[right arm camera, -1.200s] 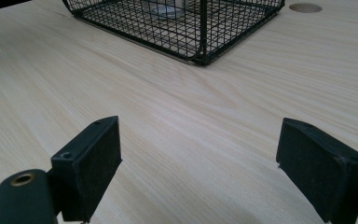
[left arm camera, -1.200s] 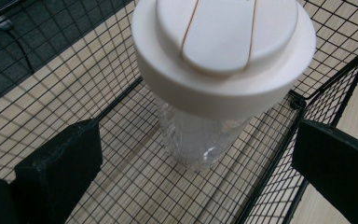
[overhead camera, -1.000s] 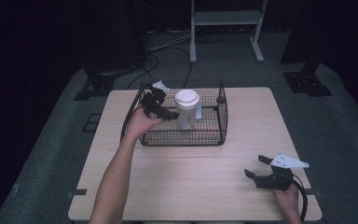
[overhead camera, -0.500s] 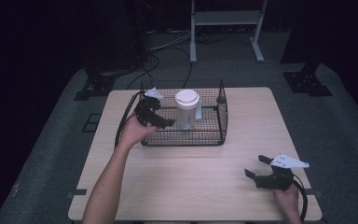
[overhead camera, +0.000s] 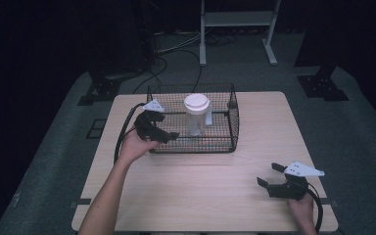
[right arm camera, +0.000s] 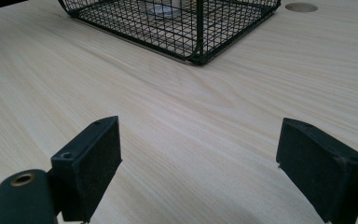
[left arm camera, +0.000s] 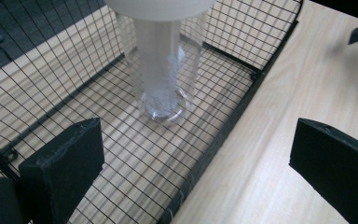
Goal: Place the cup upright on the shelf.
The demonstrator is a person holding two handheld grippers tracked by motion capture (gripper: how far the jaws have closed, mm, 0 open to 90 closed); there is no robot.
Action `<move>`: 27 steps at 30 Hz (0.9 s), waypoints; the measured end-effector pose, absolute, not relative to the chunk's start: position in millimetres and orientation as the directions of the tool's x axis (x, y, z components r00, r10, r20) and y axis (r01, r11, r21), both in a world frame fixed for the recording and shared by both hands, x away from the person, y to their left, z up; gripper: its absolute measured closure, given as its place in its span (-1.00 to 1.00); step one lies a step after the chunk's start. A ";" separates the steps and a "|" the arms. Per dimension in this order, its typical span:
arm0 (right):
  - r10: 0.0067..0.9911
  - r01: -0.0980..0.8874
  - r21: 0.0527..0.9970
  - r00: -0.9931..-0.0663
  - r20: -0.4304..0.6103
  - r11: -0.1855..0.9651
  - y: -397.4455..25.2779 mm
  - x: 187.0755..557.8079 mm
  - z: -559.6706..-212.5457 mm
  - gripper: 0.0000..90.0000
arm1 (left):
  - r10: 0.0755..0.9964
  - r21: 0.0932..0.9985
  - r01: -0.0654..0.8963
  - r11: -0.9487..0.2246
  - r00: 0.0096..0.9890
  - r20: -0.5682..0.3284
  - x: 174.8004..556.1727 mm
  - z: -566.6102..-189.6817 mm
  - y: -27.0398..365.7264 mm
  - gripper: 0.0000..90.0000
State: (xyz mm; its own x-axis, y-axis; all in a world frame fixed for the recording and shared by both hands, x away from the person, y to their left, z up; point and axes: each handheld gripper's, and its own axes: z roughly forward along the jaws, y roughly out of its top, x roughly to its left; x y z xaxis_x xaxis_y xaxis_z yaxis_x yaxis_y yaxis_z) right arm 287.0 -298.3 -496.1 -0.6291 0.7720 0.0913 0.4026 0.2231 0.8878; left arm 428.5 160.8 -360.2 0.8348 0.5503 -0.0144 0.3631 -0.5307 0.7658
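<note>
Nearest you, your right gripper [overhead camera: 270,176] sits low over the front right part of the wooden table [overhead camera: 196,196], its jaws spread wide with nothing between them; in the right gripper view only bare wood lies between the two black pads [right arm camera: 93,156], and the corner of the wire basket [right arm camera: 198,44] stands well beyond them. Farther in and to the left, your left gripper [overhead camera: 169,135] is at the basket's [overhead camera: 235,122] front left edge, jaws also wide apart and holding nothing. In the left gripper view one jaw hangs over the basket's mesh floor and the other over the table just outside, so the gripper straddles the basket's black rim [left arm camera: 233,121]. Beyond the jaws, a clear plastic jar [left arm camera: 163,70] with a white lid [overhead camera: 197,103] stands upright on the mesh near the middle of the basket, apart from both jaws. At the far end, past the table, a metal stand [overhead camera: 237,29] and cables [overhead camera: 176,54] rest on the dark floor.
</note>
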 end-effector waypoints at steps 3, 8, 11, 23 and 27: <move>0.772 0.400 0.889 -0.629 0.087 0.225 -298.4 287.3 -496.2 -0.71 | 0.542 0.768 0.356 -0.532 0.840 -0.015 422.5 -360.8 162.8 -0.95; 0.773 0.399 0.888 -0.628 0.084 0.228 -298.3 287.3 -496.4 -0.71 | 0.531 0.779 0.342 -0.525 0.847 -0.013 413.6 -362.3 164.1 -0.95; 0.774 0.401 0.887 -0.627 0.084 0.228 -298.1 287.3 -496.3 -0.71 | 0.523 0.784 0.332 -0.524 0.852 -0.011 407.7 -362.1 164.1 -0.95; 0.776 0.402 0.886 -0.625 0.083 0.229 -297.9 287.3 -496.4 -0.71 | 0.487 0.803 0.291 -0.520 0.873 -0.001 385.7 -361.2 160.1 -0.95; 0.777 0.403 0.886 -0.624 0.085 0.228 -297.7 287.2 -496.4 -0.71 | 0.481 0.800 0.289 -0.526 0.877 -0.001 380.5 -363.8 159.8 -0.95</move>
State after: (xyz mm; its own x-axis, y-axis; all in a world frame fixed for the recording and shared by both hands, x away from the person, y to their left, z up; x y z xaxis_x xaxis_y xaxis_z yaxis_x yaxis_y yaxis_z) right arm 287.2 -297.7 -496.4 -0.6242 0.7767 0.0846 0.4034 0.2277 0.8863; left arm 380.5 159.8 -363.8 0.8769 0.4806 -0.0006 0.2889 -0.5259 0.8000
